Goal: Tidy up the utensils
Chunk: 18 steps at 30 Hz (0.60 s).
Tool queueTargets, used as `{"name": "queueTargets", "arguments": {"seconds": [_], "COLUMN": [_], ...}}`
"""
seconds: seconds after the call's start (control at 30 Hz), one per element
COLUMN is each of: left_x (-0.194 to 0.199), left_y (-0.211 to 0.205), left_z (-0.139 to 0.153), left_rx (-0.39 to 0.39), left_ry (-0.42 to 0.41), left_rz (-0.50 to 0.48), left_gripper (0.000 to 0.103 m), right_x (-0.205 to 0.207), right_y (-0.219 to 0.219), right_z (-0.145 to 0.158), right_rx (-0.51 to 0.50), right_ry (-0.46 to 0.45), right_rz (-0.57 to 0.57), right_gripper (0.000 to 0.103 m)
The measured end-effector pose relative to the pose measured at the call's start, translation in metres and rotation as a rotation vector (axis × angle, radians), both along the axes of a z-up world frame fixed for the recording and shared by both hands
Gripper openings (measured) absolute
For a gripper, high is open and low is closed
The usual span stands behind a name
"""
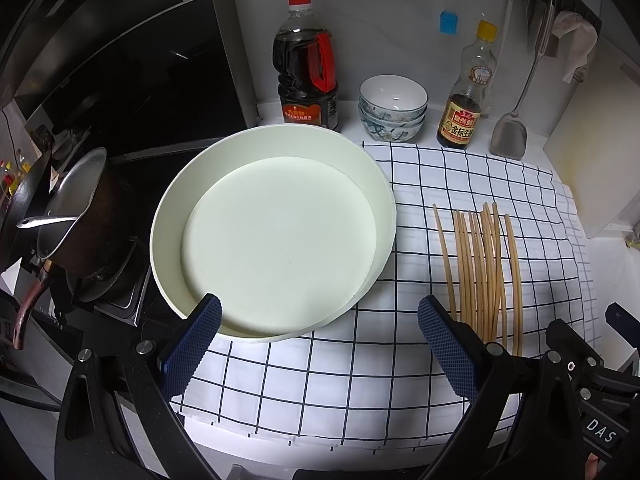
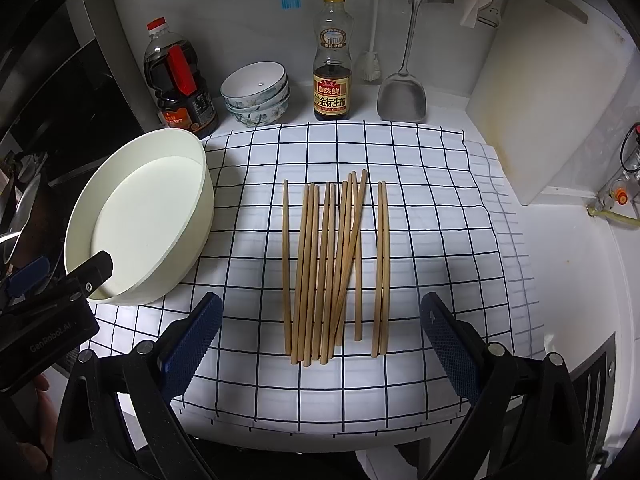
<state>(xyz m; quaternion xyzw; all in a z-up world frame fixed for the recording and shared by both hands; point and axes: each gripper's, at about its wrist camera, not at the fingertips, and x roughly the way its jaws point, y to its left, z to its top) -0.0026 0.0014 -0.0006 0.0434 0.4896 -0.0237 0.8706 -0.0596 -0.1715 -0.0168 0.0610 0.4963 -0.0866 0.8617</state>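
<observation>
**Right wrist view: both grippers spread, chopsticks waiting on the cloth**

The right gripper [image 2: 320, 320] hangs released, blue ribbed fingers [image 2: 192, 344] wide apart, just near of the loose row of pale wooden chopsticks [image 2: 336, 268] on the white cloth with a dark grid [image 2: 420, 208]. To the left stands the round cream shallow container [image 2: 200, 184], nothing in it. The left gripper [image 1: 320, 328] is likewise released, its left finger over the container's near rim.

My judgement: picking up has not begun. To do it well, come down across the sticks' near ends, close on a few parallel ones, and avoid the crossed stick in the middle until it lies free.

Count: roughly twelve chopsticks, overlaps making that uncertain; one container; three stacked patterned bowls [image 2: 256, 92]; two sauce bottles.
</observation>
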Motion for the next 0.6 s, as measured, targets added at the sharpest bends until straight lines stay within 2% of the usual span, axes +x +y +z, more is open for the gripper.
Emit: {"name": "queueTargets", "arguments": {"seconds": [0.6], "left_x": [0.0004], "left_y": [-0.0004], "left_z": [0.0000], "left_rx": [0.000], "left_ry": [0.000], "left_rz": [0.000], "left_gripper": [0.097], "right_x": [0.0012], "right_y": [-0.0005], "right_z": [-0.0022], "right_rx": [0.003], "right_ry": [0.001], "right_rz": [-0.001], "right_gripper": [0.094]}}
